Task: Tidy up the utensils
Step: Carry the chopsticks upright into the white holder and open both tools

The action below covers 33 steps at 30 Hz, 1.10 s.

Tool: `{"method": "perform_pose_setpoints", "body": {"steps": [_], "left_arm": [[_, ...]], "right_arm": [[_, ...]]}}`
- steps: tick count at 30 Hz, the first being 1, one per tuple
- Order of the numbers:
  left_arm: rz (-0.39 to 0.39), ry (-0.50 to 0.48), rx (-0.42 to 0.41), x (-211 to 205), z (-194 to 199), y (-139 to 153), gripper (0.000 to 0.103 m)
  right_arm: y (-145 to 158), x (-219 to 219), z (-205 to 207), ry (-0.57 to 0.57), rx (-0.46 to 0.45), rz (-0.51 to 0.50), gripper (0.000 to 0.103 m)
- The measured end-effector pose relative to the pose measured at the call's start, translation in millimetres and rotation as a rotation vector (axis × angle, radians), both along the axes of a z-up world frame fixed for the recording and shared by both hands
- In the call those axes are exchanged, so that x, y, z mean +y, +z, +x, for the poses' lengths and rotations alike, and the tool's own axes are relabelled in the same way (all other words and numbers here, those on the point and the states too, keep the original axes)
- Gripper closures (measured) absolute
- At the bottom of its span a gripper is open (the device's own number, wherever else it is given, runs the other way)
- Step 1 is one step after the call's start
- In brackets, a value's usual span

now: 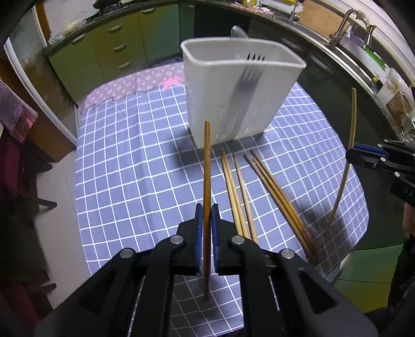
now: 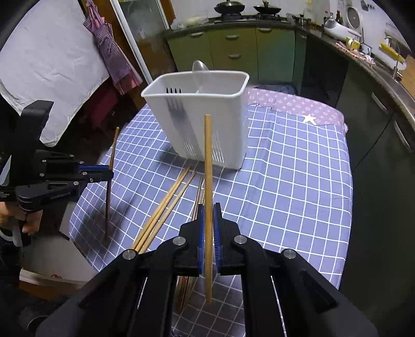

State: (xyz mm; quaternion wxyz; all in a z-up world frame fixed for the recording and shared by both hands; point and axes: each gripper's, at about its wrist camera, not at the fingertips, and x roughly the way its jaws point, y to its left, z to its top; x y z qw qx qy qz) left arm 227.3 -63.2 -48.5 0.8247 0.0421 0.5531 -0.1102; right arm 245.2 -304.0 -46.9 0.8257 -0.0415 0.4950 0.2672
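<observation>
A white utensil holder (image 1: 238, 90) (image 2: 205, 114) stands on the blue checked tablecloth (image 1: 129, 181) with a fork (image 1: 249, 83) and a spoon (image 1: 237, 32) in it. My left gripper (image 1: 206, 210) is shut on a dark brown chopstick (image 1: 207, 166), held upright in front of the holder; it also shows at the left of the right wrist view (image 2: 103, 172). My right gripper (image 2: 208, 210) is shut on a light chopstick (image 2: 208, 160), also upright; it shows at the right of the left wrist view (image 1: 350, 155). Several chopsticks (image 1: 241, 197) (image 2: 166, 204) lie on the cloth between the grippers.
Green kitchen cabinets (image 1: 116, 51) and a counter with a sink and tap (image 1: 342, 28) run behind the table. A purple cloth (image 2: 293, 103) covers the table's far end. The table edge drops to the floor (image 1: 59, 181) on the left. A stove with pans (image 2: 246, 11) stands at the back.
</observation>
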Motion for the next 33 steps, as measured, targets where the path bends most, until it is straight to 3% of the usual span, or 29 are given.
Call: {"method": "perform_pose_setpoints", "body": {"steps": [13, 33], "left_arm": [[-0.007, -0.024, -0.055, -3, -14, 24, 0.097], [-0.032, -0.033, -0.115, -5, -10, 50, 0.097]], "right_arm": [[8, -4, -12, 0.010, -0.038, 0.012, 0.096], [47, 4, -14, 0.019, -0.124, 0.049, 0.096]]}}
